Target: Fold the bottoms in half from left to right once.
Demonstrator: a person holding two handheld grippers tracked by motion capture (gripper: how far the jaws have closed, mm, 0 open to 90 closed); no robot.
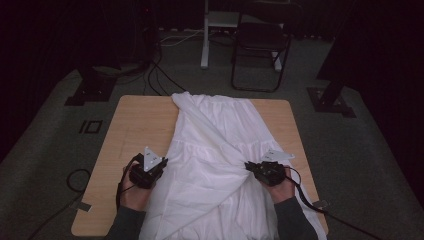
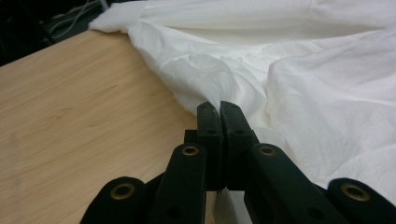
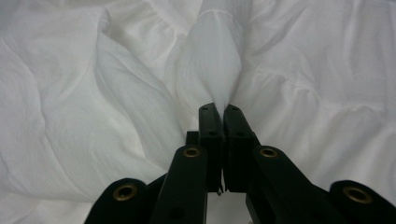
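A white tiered garment (image 1: 215, 145) lies spread down the middle of the wooden table (image 1: 135, 125), from its far edge to the near one. At the cloth's left edge my left gripper (image 1: 163, 162) is shut on the fabric. In the left gripper view the jaws (image 2: 219, 106) stand pressed together where the cloth's edge (image 2: 196, 79) meets them. On the right side my right gripper (image 1: 248, 166) is shut on a gathered fold. The right gripper view has that fold (image 3: 212, 60) rising in a peak out of the closed jaws (image 3: 219, 108). A hand holds each gripper.
Bare wood (image 2: 70, 112) runs along the left of the garment, and a narrower strip (image 1: 287, 130) along the right. Beyond the table stand a black folding chair (image 1: 260, 45), a white stand (image 1: 205, 35) and two black stand bases (image 1: 90, 92) (image 1: 330, 100). Cables (image 1: 75, 180) trail over the floor.
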